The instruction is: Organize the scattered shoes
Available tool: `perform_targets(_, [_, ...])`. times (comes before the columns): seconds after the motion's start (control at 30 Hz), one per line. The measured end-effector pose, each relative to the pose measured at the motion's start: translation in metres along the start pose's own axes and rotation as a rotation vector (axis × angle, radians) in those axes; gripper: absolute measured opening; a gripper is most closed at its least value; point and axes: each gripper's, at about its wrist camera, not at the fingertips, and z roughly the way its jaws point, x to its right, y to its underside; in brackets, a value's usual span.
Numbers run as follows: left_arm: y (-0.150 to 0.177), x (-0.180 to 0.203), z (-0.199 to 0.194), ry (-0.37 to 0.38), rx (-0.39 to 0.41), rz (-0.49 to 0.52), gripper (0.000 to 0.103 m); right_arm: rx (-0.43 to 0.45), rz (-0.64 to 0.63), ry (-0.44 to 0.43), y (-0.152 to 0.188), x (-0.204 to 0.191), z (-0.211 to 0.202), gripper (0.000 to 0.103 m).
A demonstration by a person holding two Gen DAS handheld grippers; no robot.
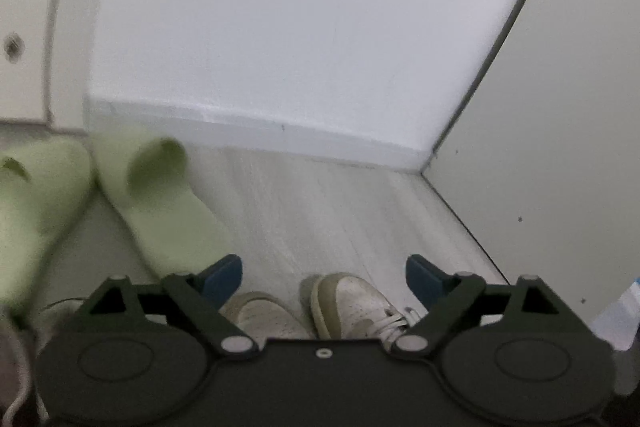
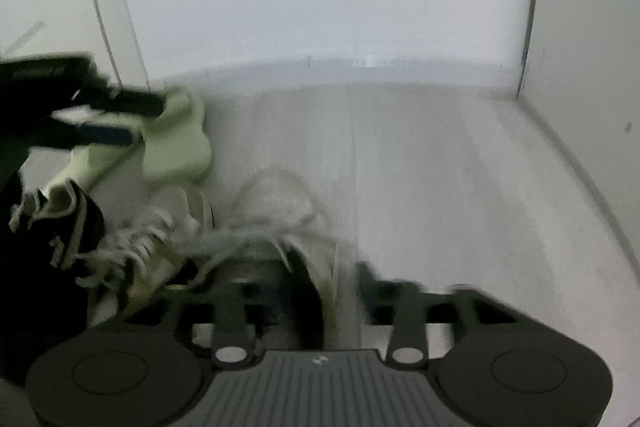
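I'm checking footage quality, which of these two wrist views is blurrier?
Right wrist view: heavy motion smear over the sneakers and the right gripper; left wrist view: sharper, only the green slippers are soft; both have dim, flat light and fisheye bending.

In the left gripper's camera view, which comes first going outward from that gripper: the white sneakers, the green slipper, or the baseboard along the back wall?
From the left gripper:
1. White sneakers, right under and between its open fingers.
2. Green slipper, farther out on the left, on the floor.
3. Baseboard, farthest, along the foot of the back wall.
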Motion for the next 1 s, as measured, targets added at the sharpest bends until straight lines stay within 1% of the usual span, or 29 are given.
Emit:
perform_targets(0.03, [0.006, 0.004, -0.012, -0.018, 0.021, 0.017, 0.091, 0.014, 0.000, -0.001, 0.000, -0.001, -0.004, 0.086])
perform_targets(0.07, [0.012, 0.008, -0.023, -0.038, 0.039, 0.031, 0.091, 0.031, -0.008, -0.022, 0.003, -0.003, -0.015, 0.086])
perform_targets(0.13, [0.023, 0.010, -0.036, -0.083, 0.051, 0.030, 0.091, 0.024, -0.018, -0.032, 0.008, -0.006, -0.020, 0.086])
perform_targets(0.17, [0.030, 0.010, -0.042, -0.111, 0.057, 0.022, 0.091, 0.009, -0.037, -0.044, 0.017, -0.011, -0.025, 0.086])
perform_targets(0.27, [0.043, 0.005, -0.048, -0.153, 0.053, -0.005, 0.091, -0.005, -0.084, -0.066, 0.030, -0.018, -0.033, 0.086])
perform_targets(0.3, [0.045, 0.002, -0.048, -0.157, 0.044, -0.020, 0.091, -0.006, -0.134, -0.069, 0.039, -0.025, -0.037, 0.086])
perform_targets(0.33, [0.047, -0.001, -0.047, -0.161, 0.023, -0.034, 0.091, -0.007, -0.147, -0.068, 0.040, -0.029, -0.038, 0.086])
perform_targets(0.4, [0.050, -0.006, -0.045, -0.172, -0.018, -0.058, 0.091, -0.009, -0.224, -0.037, 0.051, -0.040, -0.039, 0.086])
perform_targets(0.53, [0.049, 0.000, -0.043, -0.238, -0.053, 0.000, 0.091, -0.012, -0.312, 0.037, 0.064, -0.050, -0.028, 0.088])
perform_targets(0.63, [0.051, 0.002, -0.039, -0.264, -0.080, 0.049, 0.091, -0.009, -0.266, 0.028, 0.064, -0.045, -0.021, 0.089])
perform_targets(0.67, [0.052, 0.003, -0.040, -0.274, -0.085, 0.061, 0.091, -0.017, -0.230, 0.018, 0.063, -0.040, -0.020, 0.089])
perform_targets(0.7, [0.055, 0.004, -0.043, -0.277, -0.088, 0.064, 0.091, -0.026, -0.192, 0.008, 0.063, -0.035, -0.020, 0.089])
perform_targets(0.77, [0.058, 0.003, -0.042, -0.279, -0.109, 0.058, 0.091, -0.033, -0.162, 0.008, 0.064, -0.028, -0.021, 0.089])
perform_targets(0.87, [0.060, 0.001, -0.041, -0.274, -0.119, 0.043, 0.091, -0.025, -0.155, 0.082, 0.066, -0.012, -0.023, 0.094])
perform_targets(0.9, [0.060, 0.001, -0.041, -0.271, -0.119, 0.038, 0.091, -0.023, -0.154, 0.101, 0.066, -0.011, -0.026, 0.094])
perform_targets(0.97, [0.059, 0.001, -0.041, -0.265, -0.125, 0.034, 0.091, -0.019, -0.138, 0.165, 0.064, 0.002, -0.024, 0.094])
perform_targets(1.0, [0.059, 0.000, -0.040, -0.262, -0.131, 0.033, 0.091, -0.017, -0.133, 0.177, 0.064, 0.005, -0.022, 0.094])
